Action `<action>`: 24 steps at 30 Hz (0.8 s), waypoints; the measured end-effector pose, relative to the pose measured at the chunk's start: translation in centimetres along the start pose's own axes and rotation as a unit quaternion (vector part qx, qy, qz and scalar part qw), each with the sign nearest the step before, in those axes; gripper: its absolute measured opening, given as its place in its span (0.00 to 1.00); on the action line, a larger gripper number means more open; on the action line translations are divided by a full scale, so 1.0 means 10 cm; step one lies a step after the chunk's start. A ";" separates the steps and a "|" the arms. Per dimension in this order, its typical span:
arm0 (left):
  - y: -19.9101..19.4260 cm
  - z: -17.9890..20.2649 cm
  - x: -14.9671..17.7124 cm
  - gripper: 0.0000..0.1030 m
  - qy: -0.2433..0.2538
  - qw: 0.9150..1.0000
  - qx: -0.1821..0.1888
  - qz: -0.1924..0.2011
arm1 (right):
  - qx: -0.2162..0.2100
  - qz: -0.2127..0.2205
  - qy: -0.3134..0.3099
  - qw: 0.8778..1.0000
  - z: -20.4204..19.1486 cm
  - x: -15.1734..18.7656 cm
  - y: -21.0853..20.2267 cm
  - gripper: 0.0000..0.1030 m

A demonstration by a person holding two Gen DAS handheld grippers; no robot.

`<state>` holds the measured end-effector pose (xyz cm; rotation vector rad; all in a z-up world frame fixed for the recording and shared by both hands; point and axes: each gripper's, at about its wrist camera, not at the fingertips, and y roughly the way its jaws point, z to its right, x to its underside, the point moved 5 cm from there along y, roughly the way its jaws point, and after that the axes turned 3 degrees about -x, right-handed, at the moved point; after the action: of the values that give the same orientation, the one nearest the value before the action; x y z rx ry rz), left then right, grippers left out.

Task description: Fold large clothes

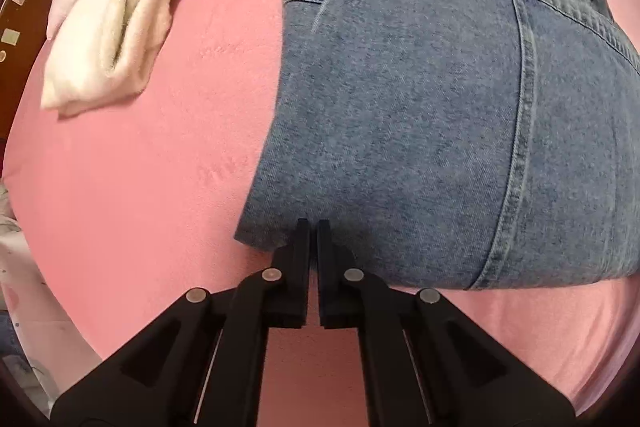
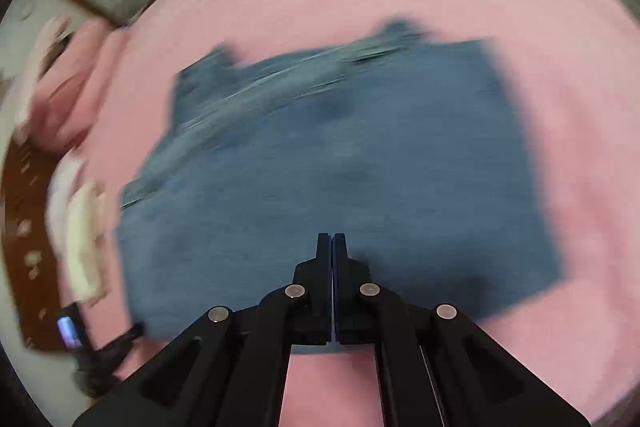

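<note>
Pressing your left gripper [image 1: 313, 227] with its jaws closed and empty against the near edge of the jeans [image 1: 440, 115], you pin the fold so it stays flat on the pink cover [image 1: 140, 187]. Your right gripper [image 2: 332, 239] hangs above the same jeans [image 2: 340, 179], jaws together, gripping nothing; that view is blurred. Folded white cloth [image 1: 116, 19] lies well apart, likely finished.

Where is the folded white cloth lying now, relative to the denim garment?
In the left wrist view the folded white cloth lies on the pink bed cover at the upper left, apart from the folded denim garment, which fills the right side.
</note>
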<state>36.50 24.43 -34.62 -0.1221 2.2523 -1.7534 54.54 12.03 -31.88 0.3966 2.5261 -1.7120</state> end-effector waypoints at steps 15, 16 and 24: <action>0.00 0.14 -0.16 0.01 -0.050 0.996 0.050 -0.054 | 0.066 -0.165 -0.032 0.983 -1.27 -0.38 2.02 0.00; -0.03 0.15 -0.14 0.01 -0.052 0.996 0.052 -0.055 | 0.059 -0.179 -0.027 0.982 -1.27 -0.42 2.05 0.00; 0.02 0.10 -0.21 0.01 -0.056 0.992 0.070 -0.085 | 0.046 -0.209 -0.037 0.976 -1.26 -0.55 2.22 0.00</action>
<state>38.82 24.08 -34.70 -0.3822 2.0854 -1.9329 66.48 30.42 -46.13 -0.2111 2.6167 -1.9351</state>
